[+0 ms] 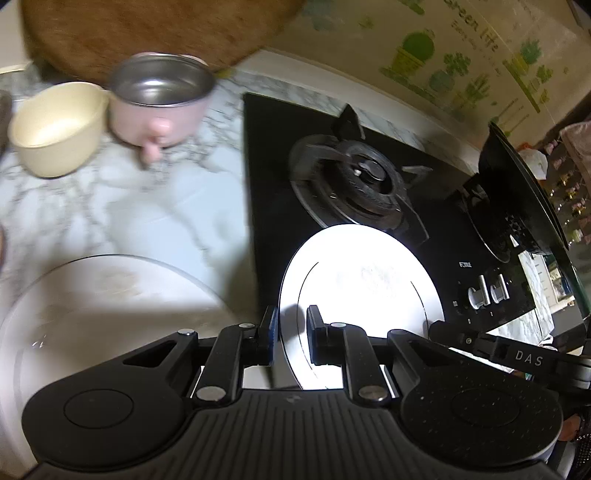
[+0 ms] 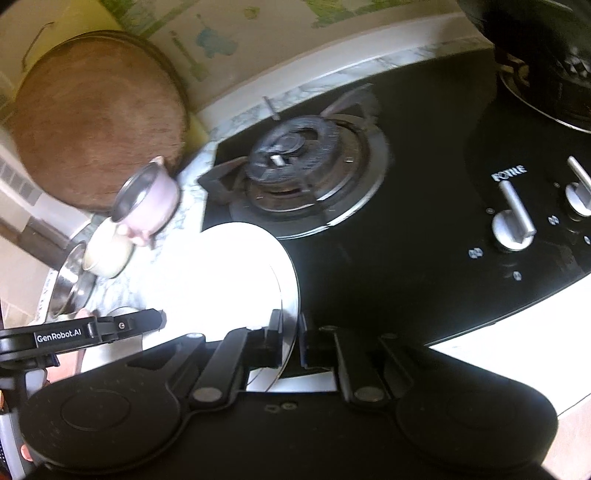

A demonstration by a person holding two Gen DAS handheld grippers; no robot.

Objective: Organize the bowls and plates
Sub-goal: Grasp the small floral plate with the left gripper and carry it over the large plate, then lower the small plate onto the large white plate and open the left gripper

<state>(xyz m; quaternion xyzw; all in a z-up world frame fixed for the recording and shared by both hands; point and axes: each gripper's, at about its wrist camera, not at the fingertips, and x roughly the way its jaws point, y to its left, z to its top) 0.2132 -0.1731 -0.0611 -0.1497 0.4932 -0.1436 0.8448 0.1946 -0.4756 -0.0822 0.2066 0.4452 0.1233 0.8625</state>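
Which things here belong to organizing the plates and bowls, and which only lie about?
For the job: white plate, clear glass plate, cream bowl, pink steel bowl.
Lying about: gas burner, stove knobs, wooden board, black wok.

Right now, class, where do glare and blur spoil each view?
Left wrist view: the white plate is washed out by glare, and the pink cup and cream bowl are smeared. Right wrist view: the plate is blown out to blank white, and the burner is motion-blurred.
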